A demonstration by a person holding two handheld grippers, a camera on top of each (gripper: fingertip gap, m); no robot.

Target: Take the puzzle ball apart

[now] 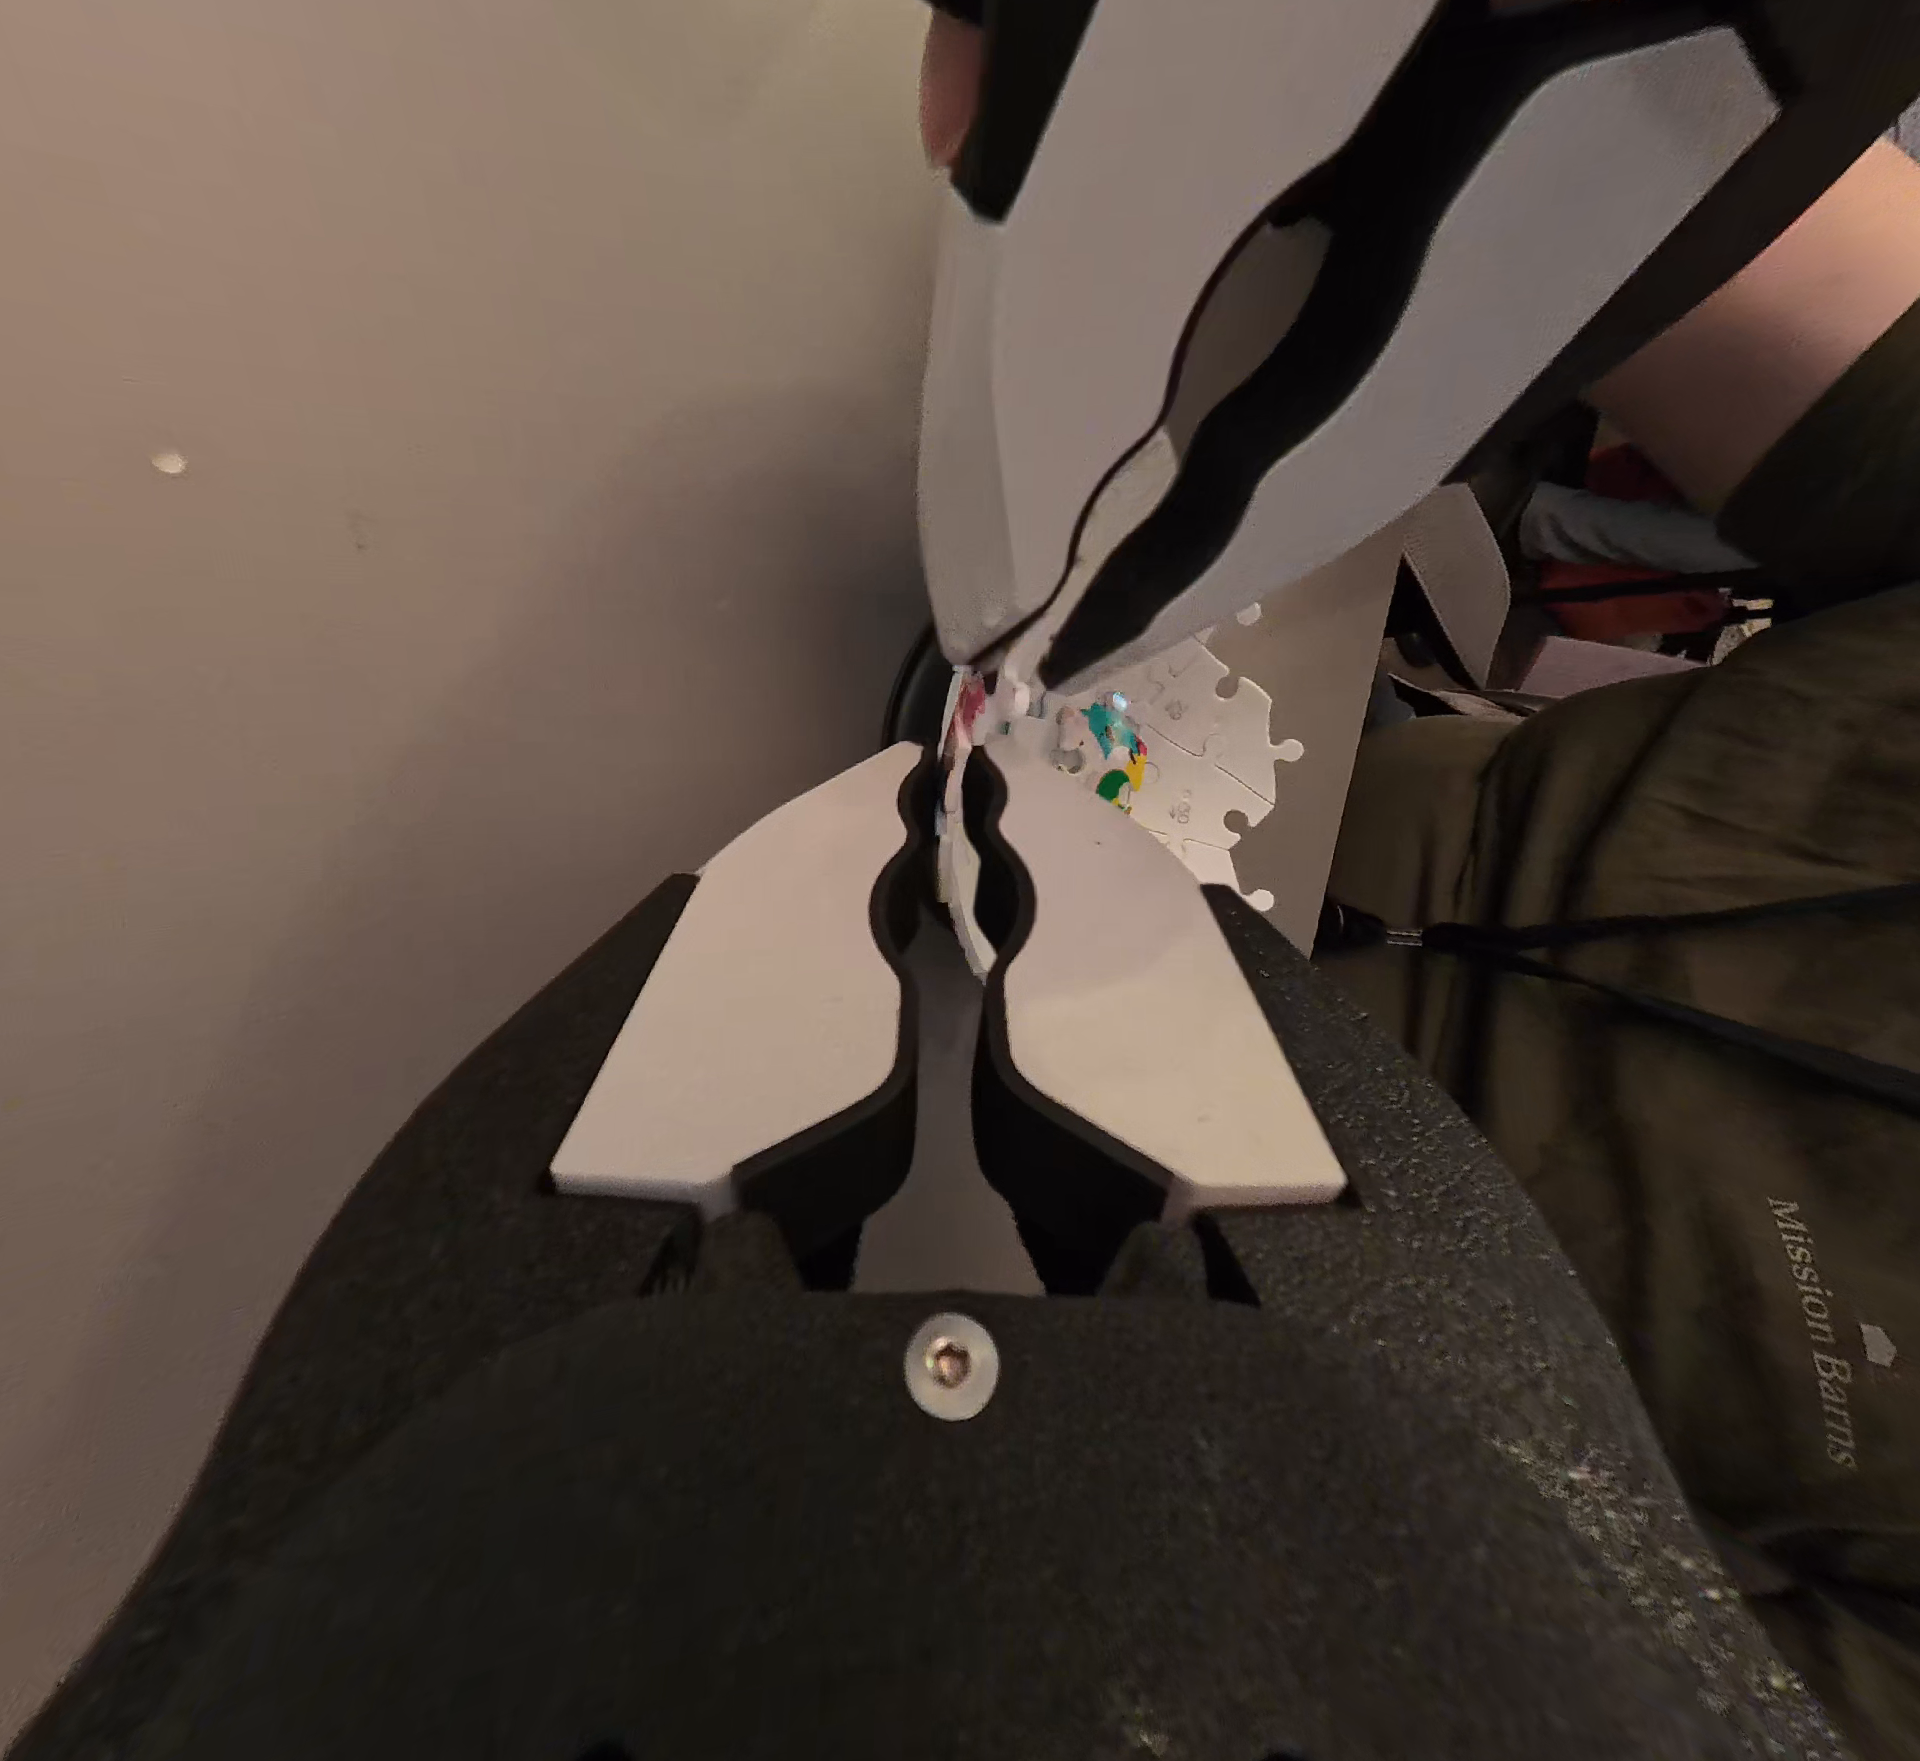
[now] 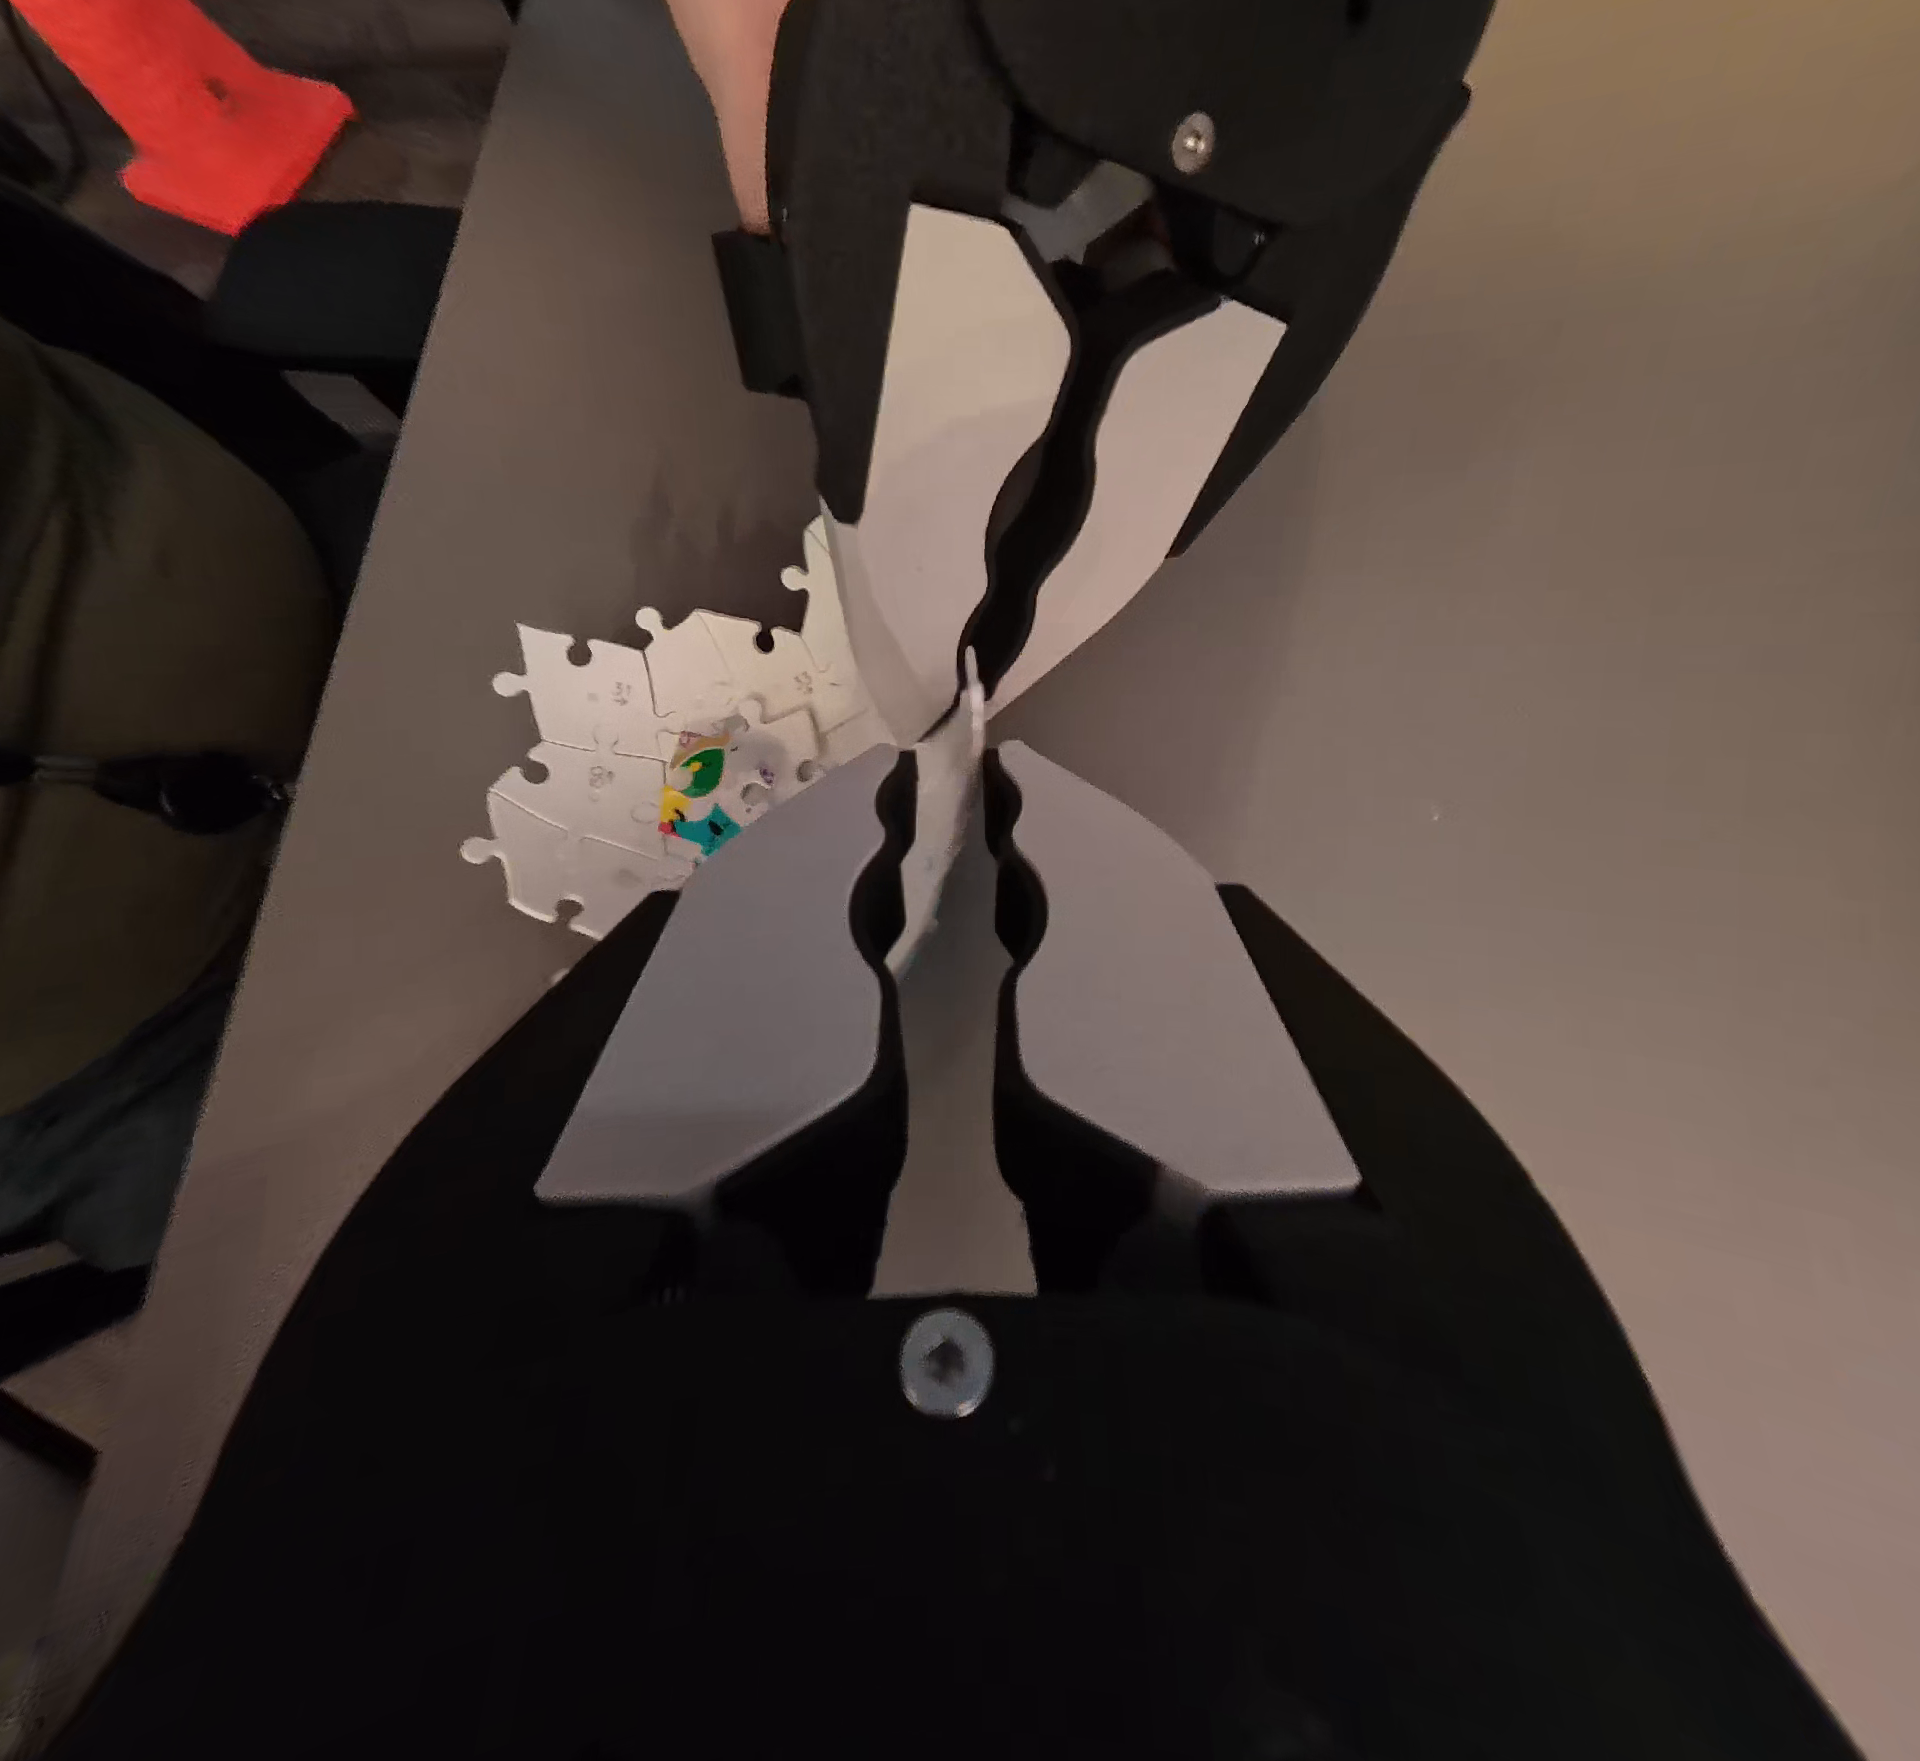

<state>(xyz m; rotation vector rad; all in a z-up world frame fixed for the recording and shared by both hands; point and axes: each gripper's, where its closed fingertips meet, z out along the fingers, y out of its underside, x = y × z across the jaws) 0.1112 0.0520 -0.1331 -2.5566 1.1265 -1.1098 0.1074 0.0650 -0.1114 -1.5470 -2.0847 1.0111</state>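
What shows of the puzzle ball is a curved shell of joined white pieces point(image 2: 603, 724), inner side up, with a colourful patch point(image 2: 701, 797) in its middle. It also shows in the left wrist view point(image 1: 1216, 755). My left gripper point(image 1: 948, 755) is shut on a piece at the shell's rim. My right gripper point(image 2: 956, 755) is shut on a neighbouring white rim piece point(image 2: 940, 828). The two grippers meet tip to tip: the right gripper point(image 1: 1013, 662) comes down from above in the left wrist view, and the left gripper point(image 2: 982, 672) does so in the right wrist view. The grippers hide the seam between the two pieces.
The shell hangs over a grey table point(image 2: 1558, 568), near its left edge. An orange object point(image 2: 177, 80) and a black chair point(image 2: 260, 329) lie beyond that edge. A person in an olive jacket point(image 1: 1662, 984) is close on the right. A pale wall point(image 1: 416, 361) stands left. Both grippers' tips are close together, under 4 cm apart.
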